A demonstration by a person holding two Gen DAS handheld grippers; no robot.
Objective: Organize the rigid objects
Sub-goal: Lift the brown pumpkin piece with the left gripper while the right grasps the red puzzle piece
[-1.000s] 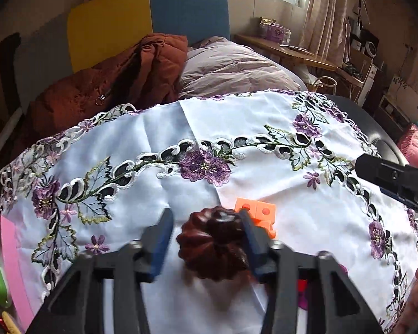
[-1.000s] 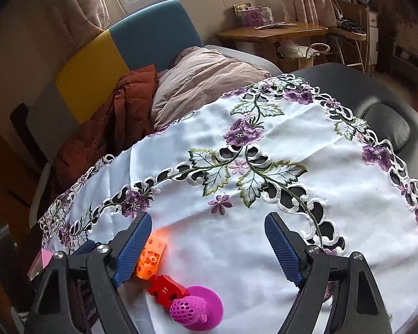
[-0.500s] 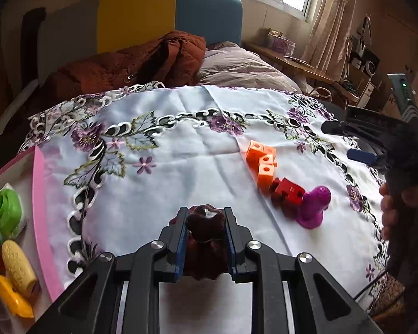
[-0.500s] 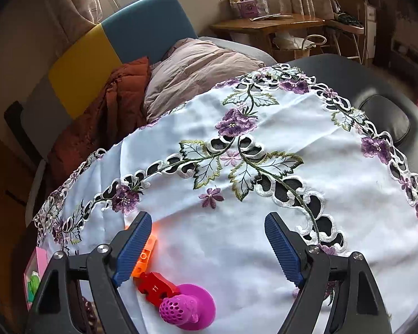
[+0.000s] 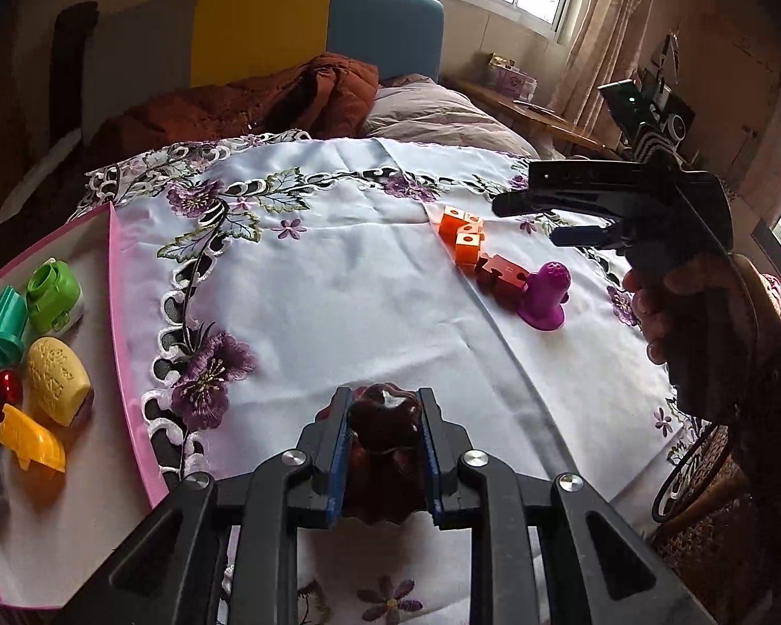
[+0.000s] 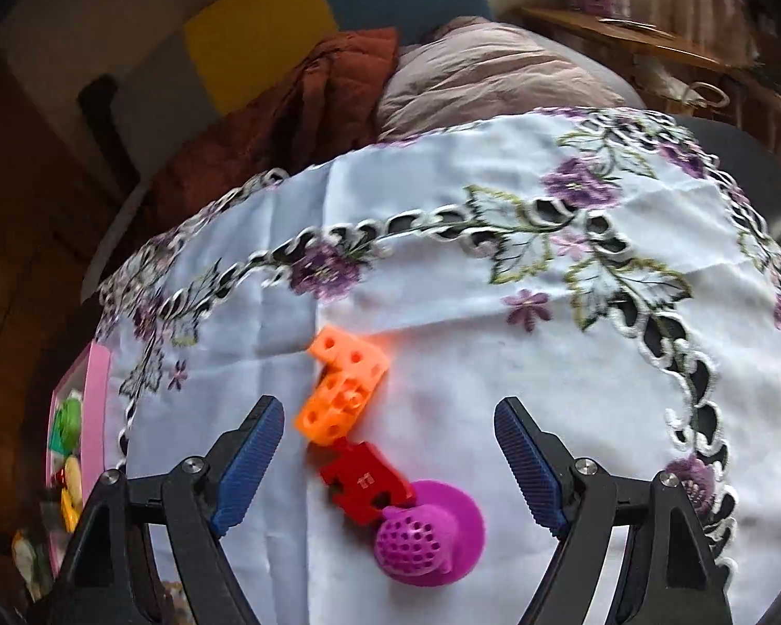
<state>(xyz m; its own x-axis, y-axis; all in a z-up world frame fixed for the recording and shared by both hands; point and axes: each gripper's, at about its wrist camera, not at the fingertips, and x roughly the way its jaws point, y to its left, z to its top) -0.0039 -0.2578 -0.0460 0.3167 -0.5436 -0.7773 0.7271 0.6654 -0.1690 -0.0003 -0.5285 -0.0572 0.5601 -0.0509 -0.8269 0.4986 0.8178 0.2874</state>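
Far left, a pink-rimmed tray (image 5: 130,364) is sitting at the bench edge on the embroidered white cloth (image 5: 338,286), holding a green ribbed cylinder (image 5: 0,333), a light-green rounded piece (image 5: 52,294), a yellow embossed lump (image 5: 57,383), a small red ball (image 5: 5,385) and a yellow wedge (image 5: 28,442), all lying close together. Centre foreground, the left tongs (image 5: 382,448) are clenching a dark brown fluted mould-shaped object (image 5: 385,416) between their blue pads, holding it above the cloth just right of the tray. Further right, an orange perforated block (image 6: 341,385) is lying flat on the cloth; its lower end is touching a red notched block (image 6: 364,482), which in turn is touching a magenta piece with a perforated dome and a round flange (image 6: 427,541); the three are forming a slanting line. The right tongs (image 6: 390,469) are hanging released above this line, jaws standing wide on either side of the red block and gripping nothing. In the left wrist view a hand (image 5: 666,302) is gripping the handle of these tongs at the right bench edge. Behind the bench, a rust-brown jacket (image 5: 265,104) and a pale mauve quilt (image 5: 432,114) are lying against a yellow-and-blue headboard (image 5: 317,26).
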